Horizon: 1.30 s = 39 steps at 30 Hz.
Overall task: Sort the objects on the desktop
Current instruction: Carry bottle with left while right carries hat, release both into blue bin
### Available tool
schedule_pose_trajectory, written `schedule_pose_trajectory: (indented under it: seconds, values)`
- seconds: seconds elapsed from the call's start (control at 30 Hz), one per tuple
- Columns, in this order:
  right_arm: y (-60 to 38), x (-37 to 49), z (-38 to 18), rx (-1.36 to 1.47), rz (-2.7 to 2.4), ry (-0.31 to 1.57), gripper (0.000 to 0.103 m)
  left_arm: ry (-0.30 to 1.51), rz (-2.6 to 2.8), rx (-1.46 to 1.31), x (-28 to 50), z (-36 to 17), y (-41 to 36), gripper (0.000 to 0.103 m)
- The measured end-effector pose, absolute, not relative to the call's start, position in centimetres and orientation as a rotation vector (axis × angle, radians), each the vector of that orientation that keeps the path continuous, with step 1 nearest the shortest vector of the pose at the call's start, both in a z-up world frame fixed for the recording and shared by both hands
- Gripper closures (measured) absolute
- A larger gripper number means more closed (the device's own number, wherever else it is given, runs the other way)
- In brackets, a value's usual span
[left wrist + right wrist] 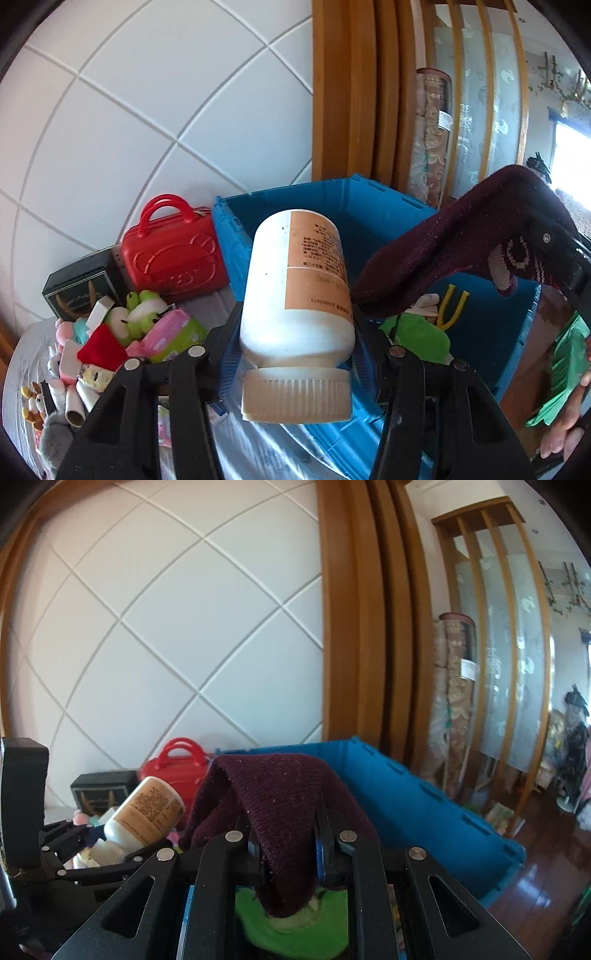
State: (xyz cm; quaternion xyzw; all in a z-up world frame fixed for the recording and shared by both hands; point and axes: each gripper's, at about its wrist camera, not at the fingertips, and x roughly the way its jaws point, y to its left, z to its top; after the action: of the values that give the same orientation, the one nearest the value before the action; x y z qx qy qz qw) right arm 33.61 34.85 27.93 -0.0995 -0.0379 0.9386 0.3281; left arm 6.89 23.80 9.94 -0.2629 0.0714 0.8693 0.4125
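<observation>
The blue crate (373,218) fills the middle of the left wrist view, open-topped, with a green cloth (417,336) and yellow-handled pliers (452,306) lying inside toward 4 o'clock. In the right wrist view the same crate's long wall runs off toward 3 o'clock. Over the crate's right side hangs a dark maroon knitted sock (284,812), draped over the right tool (284,853), whose 2 fingers are pressed together on the fabric. The white bottle (295,295) with an orange label sits at the centre of the left view, cap nearest the camera, pinched at its neck end by the left tool (297,332), in front of the crate's near wall. At 9 o'clock from the bottle stands a red toy suitcase (173,251), a black box (81,288) just beside it. Below these, at 8 o'clock, a heap of small toys (110,339) lies on the counter (22,369).
</observation>
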Motion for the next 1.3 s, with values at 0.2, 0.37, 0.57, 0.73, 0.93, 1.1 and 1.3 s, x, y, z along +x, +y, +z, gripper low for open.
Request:
schedule_pose_trajectory:
  seconds: [0.2, 0.37, 0.57, 0.73, 0.93, 1.1, 1.3]
  values:
    - [39.6, 36.2, 27.4, -0.282, 2.363, -0.04, 0.085, 0.225, 2.121, -0.654, 8.9, 10.2, 28.5, 0.051]
    - [42.6, 36.7, 25.6, -0.385, 2.295, 0.007, 0.061, 0.302, 2.058, -0.744, 9.0, 9.4, 31.7, 0.048]
    - [43.0, 37.0, 24.5, -0.444, 2.281, -0.029, 0.005, 0.335, 2.027, -0.825, 8.9, 7.9, 32.9, 0.029]
    - [43.1, 37.2, 24.3, -0.463, 2.289, -0.018, 0.0, 0.333, 2.028, -0.838, 8.9, 7.6, 32.4, 0.029]
    - [43.1, 37.3, 23.8, -0.491, 2.302, 0.006, 0.0, 0.309, 2.033, -0.843, 8.6, 7.7, 31.0, 0.029]
    - [42.1, 36.9, 23.7, -0.499, 2.326, 0.011, 0.0, 0.282, 2.057, -0.836, 8.3, 7.6, 28.9, 0.029]
    - [38.9, 35.6, 23.9, -0.499, 2.391, -0.029, 0.0, 0.242, 2.125, -0.834, 7.3, 7.3, 24.8, 0.029]
